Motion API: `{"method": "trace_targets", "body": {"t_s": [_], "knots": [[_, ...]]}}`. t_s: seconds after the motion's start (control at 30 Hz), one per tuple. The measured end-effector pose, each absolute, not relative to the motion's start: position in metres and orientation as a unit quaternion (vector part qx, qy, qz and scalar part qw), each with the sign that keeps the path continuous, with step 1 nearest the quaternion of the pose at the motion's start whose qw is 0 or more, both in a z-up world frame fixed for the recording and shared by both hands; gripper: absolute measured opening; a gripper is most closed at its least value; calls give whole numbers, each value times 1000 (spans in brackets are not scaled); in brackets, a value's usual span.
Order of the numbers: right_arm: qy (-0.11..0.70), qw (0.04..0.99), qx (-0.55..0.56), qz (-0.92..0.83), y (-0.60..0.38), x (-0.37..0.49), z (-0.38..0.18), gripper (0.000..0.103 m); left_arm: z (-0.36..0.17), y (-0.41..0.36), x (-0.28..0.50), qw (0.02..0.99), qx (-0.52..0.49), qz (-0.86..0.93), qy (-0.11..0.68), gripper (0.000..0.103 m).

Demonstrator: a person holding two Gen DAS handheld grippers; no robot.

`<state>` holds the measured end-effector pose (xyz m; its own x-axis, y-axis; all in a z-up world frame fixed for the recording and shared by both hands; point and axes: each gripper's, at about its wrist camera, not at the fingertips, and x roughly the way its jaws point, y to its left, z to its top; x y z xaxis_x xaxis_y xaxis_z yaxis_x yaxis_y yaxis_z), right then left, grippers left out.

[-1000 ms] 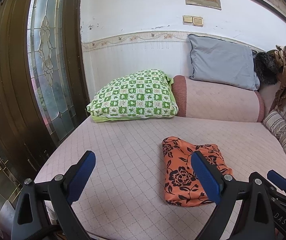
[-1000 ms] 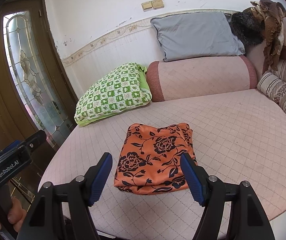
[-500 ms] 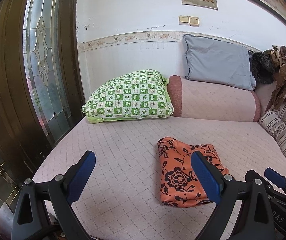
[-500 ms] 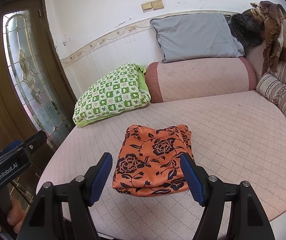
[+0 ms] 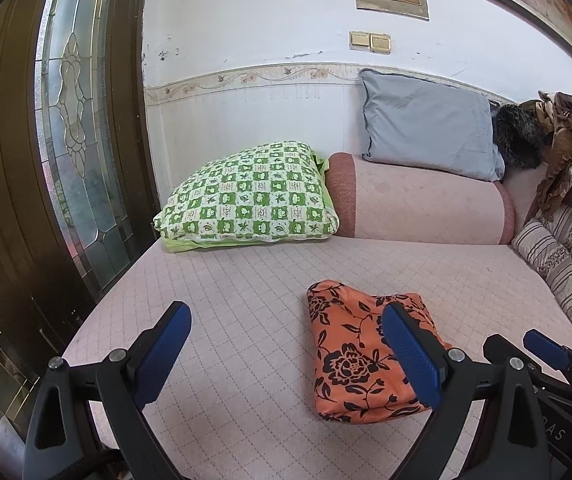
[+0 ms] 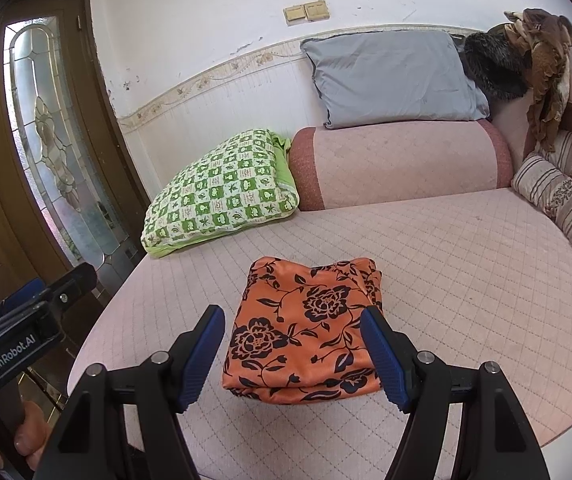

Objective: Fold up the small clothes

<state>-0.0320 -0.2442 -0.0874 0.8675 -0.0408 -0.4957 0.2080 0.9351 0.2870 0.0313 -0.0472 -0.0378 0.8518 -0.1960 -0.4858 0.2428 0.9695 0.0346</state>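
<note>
An orange garment with black flowers point(image 6: 305, 328) lies folded into a compact rectangle near the front edge of the pink quilted sofa seat point(image 6: 465, 264). It also shows in the left wrist view point(image 5: 357, 360), low and right of centre. My right gripper point(image 6: 291, 356) is open and empty, held just in front of the garment, its blue fingers on either side of its near edge. My left gripper point(image 5: 286, 352) is open and empty, to the left of the garment; its right finger overlaps the garment's right part in view.
A green checked pillow point(image 5: 250, 196) lies at the seat's back left. A pink bolster point(image 5: 417, 204) with a grey pillow point(image 5: 425, 136) runs along the back. Striped cushions point(image 6: 565, 196) and brown cloth point(image 6: 541, 64) are at right. A glass-panelled wooden door point(image 5: 74, 120) stands left.
Both grippers have drawn back slightly from the folded garment, staying open. The garment has not moved.
</note>
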Motion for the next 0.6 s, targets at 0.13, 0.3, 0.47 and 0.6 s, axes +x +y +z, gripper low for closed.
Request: {"method": "trace_targets", "body": {"t_s": [0.13,0.3,0.47,0.6], "knots": [[250,951,167,-68,-244,-27,-86,74,-37,-48,37,961,46,-118,247,96],[253,950,172,-69,-245,-19,-85,74,-35,-49,46,959,44,-122,251,96],[252,950,174,-69,-245,-14,-83,74,-34,-52,51,959,46,-123,251,96],[251,950,174,-69,-245,-13,-82,74,-34,-53,52,959,45,-125,252,96]]}}
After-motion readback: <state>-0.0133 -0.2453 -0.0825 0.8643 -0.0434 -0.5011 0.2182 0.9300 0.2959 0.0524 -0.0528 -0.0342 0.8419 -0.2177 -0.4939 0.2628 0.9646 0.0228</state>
